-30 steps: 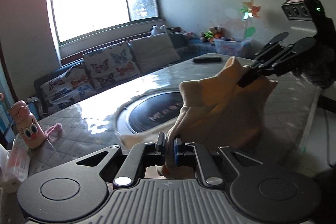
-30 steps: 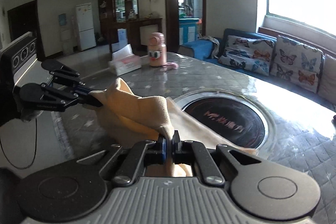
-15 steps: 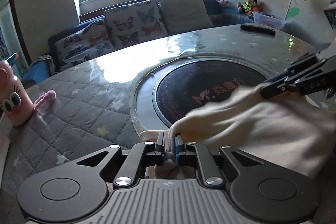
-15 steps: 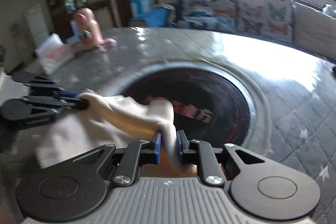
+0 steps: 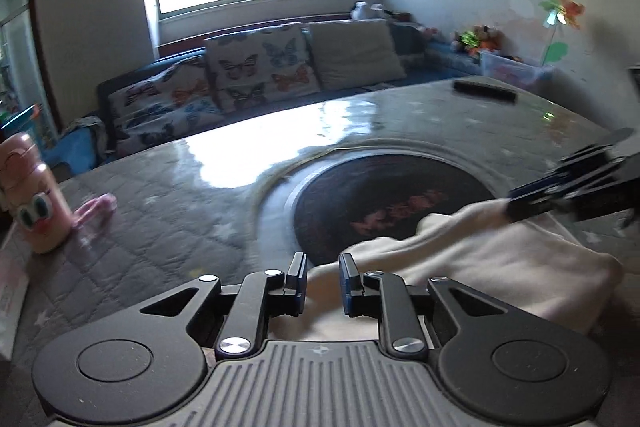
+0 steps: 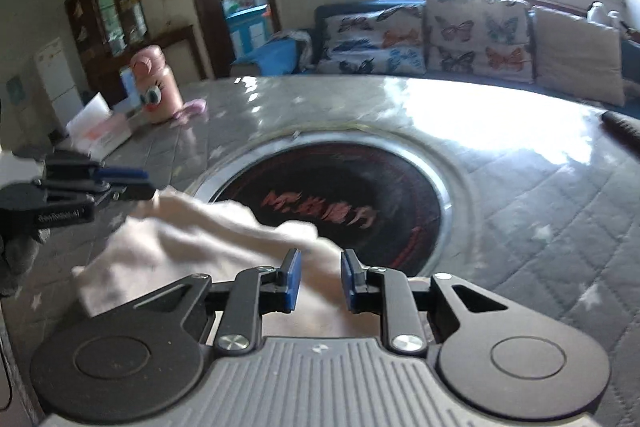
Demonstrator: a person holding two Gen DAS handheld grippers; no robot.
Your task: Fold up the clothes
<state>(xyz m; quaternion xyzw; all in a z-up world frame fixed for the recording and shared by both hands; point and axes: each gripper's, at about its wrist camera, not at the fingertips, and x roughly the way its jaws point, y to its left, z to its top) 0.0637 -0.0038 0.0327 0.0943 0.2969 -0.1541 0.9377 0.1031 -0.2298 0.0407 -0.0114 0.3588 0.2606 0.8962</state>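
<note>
A cream cloth (image 5: 500, 259) (image 6: 192, 239) lies folded on the grey quilted table (image 5: 160, 211), partly over the round dark hob plate (image 5: 392, 199) (image 6: 360, 195). My left gripper (image 5: 323, 281) is low over the cloth's near corner. Its jaws are opening: the cloth lies between them, with a gap on each side of the pads. My right gripper (image 6: 320, 281) is at the opposite corner, its jaws also opening, the cloth loose between the blue pads. Each gripper shows in the other's view, the right (image 5: 516, 201) and the left (image 6: 146, 183), tips at the cloth's edge.
A pink cartoon bottle (image 5: 36, 203) (image 6: 158, 91) and a tissue pack (image 6: 100, 127) stand at the table's left end. A dark remote (image 5: 484, 91) lies at the far right. A sofa with butterfly cushions (image 5: 256, 75) runs behind the table.
Both grippers came down and forward with the raised cloth, which now rests flat on the table. Both pairs of jaws, pinched on its corners before, have parted.
</note>
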